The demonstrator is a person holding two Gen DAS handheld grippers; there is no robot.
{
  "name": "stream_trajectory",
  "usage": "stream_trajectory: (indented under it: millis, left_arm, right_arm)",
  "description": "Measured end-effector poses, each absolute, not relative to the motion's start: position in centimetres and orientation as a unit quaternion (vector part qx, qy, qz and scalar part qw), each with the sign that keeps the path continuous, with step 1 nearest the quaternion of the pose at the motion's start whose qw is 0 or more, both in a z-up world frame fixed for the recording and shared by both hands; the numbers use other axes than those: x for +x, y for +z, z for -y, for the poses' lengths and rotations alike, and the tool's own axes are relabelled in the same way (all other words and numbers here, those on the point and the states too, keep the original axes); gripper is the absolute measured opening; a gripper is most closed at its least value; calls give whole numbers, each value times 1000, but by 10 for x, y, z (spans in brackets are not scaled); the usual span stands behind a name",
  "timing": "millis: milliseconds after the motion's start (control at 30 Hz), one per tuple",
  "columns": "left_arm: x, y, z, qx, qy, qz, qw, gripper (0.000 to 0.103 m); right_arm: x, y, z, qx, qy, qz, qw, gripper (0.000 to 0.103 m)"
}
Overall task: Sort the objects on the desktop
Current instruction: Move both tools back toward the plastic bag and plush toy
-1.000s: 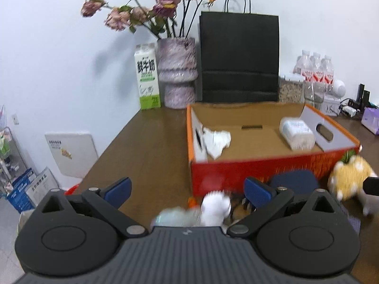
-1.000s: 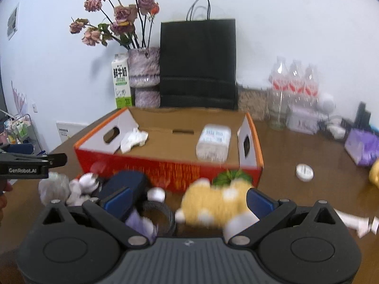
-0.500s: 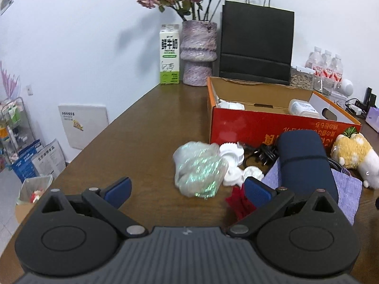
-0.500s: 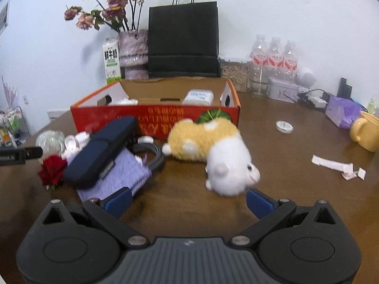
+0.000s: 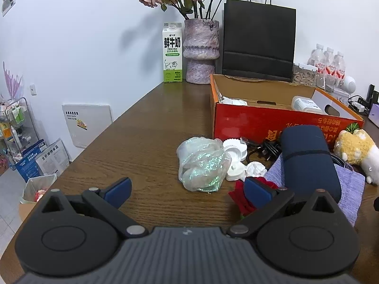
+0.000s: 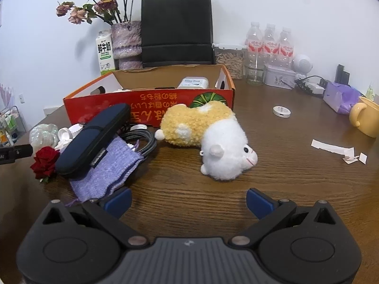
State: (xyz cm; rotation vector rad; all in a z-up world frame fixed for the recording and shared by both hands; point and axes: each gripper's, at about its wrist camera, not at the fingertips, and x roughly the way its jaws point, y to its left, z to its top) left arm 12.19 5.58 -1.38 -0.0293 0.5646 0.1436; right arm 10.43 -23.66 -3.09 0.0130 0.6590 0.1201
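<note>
A red cardboard box (image 5: 272, 123) (image 6: 151, 101) stands open on the brown table and holds a white packet (image 6: 193, 83). In front of it lie a shiny crumpled plastic bag (image 5: 201, 163), white lids (image 5: 234, 148), a red rose (image 6: 45, 161), a dark blue case (image 6: 94, 139) on a purple knitted pouch (image 6: 111, 170), a black cable (image 6: 142, 139) and a yellow-white plush toy (image 6: 210, 139). My left gripper (image 5: 187, 189) is open and empty, just short of the bag. My right gripper (image 6: 188, 200) is open and empty, short of the plush.
At the back stand a milk carton (image 5: 172, 53), a vase of dried roses (image 5: 200, 52), a black paper bag (image 5: 258, 40) and water bottles (image 6: 270, 42). To the right are a yellow mug (image 6: 366, 118), paper scraps (image 6: 338, 150), a small round tin (image 6: 281, 111) and a purple pack (image 6: 341, 97).
Both grippers have pulled back from the box and dropped lower. The bag, rose, case and plush now lie farther ahead. Both stay open and empty.
</note>
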Motion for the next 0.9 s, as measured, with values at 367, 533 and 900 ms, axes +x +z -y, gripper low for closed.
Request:
stream_trajectory:
  millis: [367,533,900]
  left_arm:
    - [141,-12,-61,-14,86,-281,956,103]
    - [152,-13,-63,-15,92,-286,954,103]
    - [178,-16,-65,-24,90,-298,950,103]
  right_arm:
    - [129,-31,249,1,37,-326,945,103]
    - [144,-32,252,-12,30,-327,945,103]
    - [181,-36,251,-52,34,-338,939,103]
